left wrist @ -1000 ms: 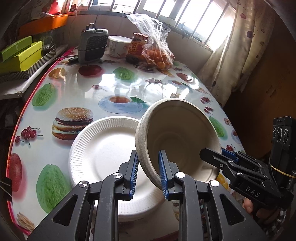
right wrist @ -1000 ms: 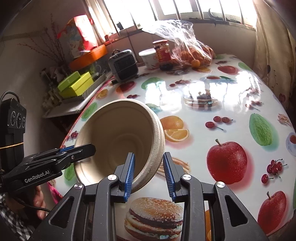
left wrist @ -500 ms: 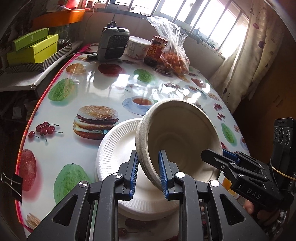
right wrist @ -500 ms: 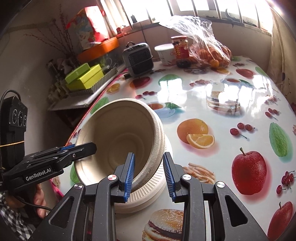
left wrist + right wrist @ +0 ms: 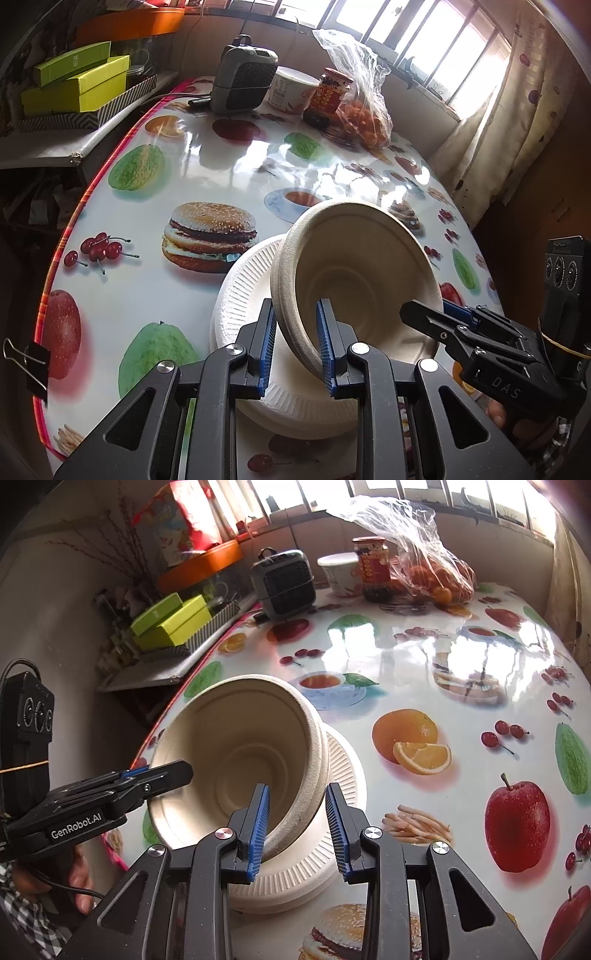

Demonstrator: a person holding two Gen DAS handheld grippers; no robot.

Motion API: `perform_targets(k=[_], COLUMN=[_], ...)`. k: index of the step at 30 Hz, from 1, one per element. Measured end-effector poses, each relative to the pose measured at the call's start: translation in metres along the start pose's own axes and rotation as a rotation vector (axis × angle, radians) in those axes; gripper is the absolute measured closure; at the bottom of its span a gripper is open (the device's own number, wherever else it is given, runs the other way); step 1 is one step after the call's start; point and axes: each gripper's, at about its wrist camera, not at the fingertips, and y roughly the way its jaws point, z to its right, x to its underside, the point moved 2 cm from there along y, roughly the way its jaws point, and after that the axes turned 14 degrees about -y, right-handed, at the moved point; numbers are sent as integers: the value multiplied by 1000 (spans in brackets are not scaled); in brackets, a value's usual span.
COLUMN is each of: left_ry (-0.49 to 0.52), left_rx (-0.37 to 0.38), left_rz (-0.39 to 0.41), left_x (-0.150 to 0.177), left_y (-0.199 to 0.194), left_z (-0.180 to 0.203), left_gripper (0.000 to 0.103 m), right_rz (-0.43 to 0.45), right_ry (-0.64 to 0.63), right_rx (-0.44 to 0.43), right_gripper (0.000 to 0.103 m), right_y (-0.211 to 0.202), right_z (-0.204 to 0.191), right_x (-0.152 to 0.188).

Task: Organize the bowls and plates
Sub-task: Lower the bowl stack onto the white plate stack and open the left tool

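A beige paper bowl hangs tilted in the air, its mouth facing me. My left gripper is shut on its near-left rim, one blue pad inside and one outside. My right gripper is shut on the opposite rim of the same bowl. Each gripper shows in the other's view: the right gripper and the left gripper. Directly under the bowl, a stack of white ribbed foam plates rests on the fruit-print table. These plates are partly hidden by the bowl.
At the far end of the table stand a grey heater, a white tub, a red-labelled jar and a plastic bag of oranges. Green boxes lie on a side shelf. A binder clip grips the table's near-left edge.
Both grippers have carried the bowl sideways across the table. It was beside the white plates and now hangs over them. The grips have not changed.
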Motion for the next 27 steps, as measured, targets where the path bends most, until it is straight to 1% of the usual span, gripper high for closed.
perform_targets(k=[4, 21, 23, 27], left_ry=[-5, -19, -14, -14], left_rx=[1, -11, -13, -18], left_rz=[-6, -24, -21, -21], left_x=[1, 3, 4, 4], left_y=[2, 7, 7, 7], left_z=[-1, -3, -3, -3], left_gripper=[80, 80, 80, 80], right_rz=[-13, -18, -17, -13], right_ry=[5, 5, 6, 9], right_rx=[0, -1, 2, 2], right_gripper=[72, 72, 69, 67], right_y=[3, 5, 4, 5], right_z=[0, 0, 0, 1], right_x=[1, 2, 2, 3])
